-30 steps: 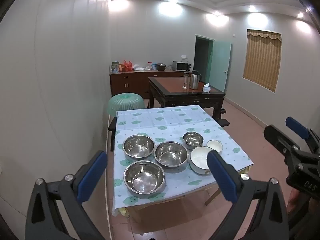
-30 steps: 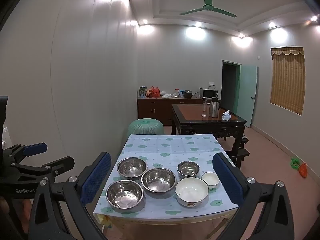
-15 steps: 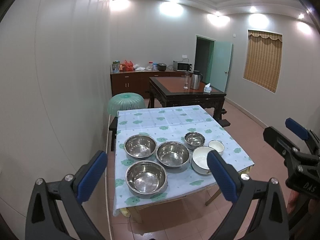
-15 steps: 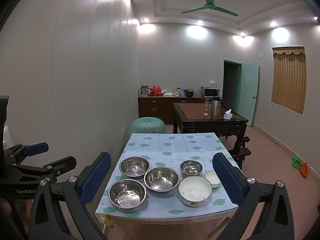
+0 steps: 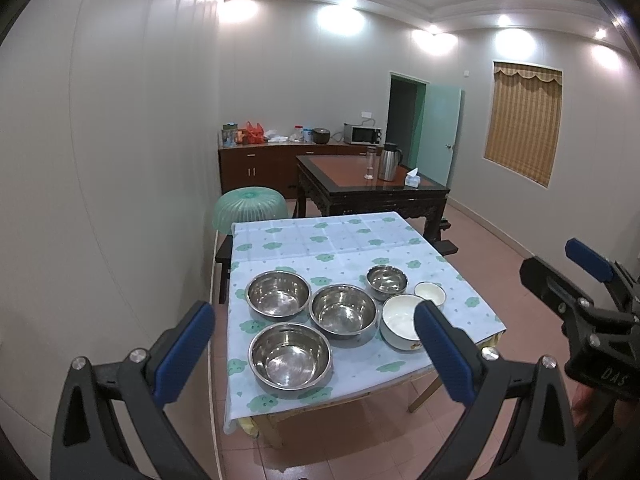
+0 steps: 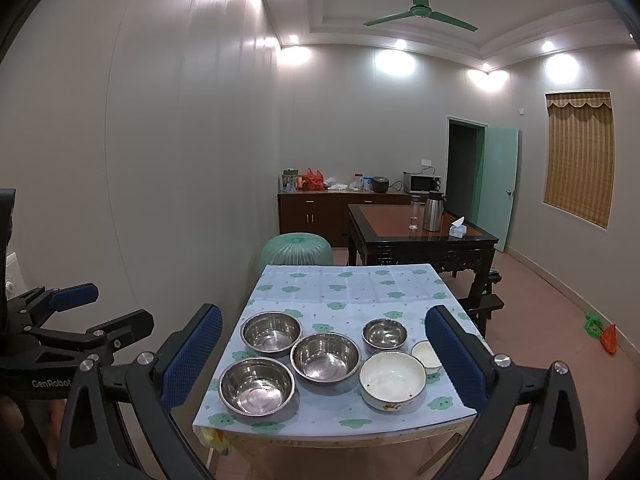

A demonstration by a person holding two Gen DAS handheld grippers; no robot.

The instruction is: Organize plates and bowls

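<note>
Six bowls (image 6: 325, 356) on patterned tablecloth (image 6: 344, 292).
Four polished steel, two white enamel; left gripper (image 5: 314, 350) and right gripper (image 6: 322, 354) spread wide, empty.

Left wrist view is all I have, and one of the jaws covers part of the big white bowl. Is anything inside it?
Observer: The right wrist view shows the big white bowl whole. It is empty apart from a few small dark specks.
Operator: Anything lying to the right of the table?
Observer: Yes, a green scrap and an orange scrap, perhaps bags, lie on the floor there.
</note>
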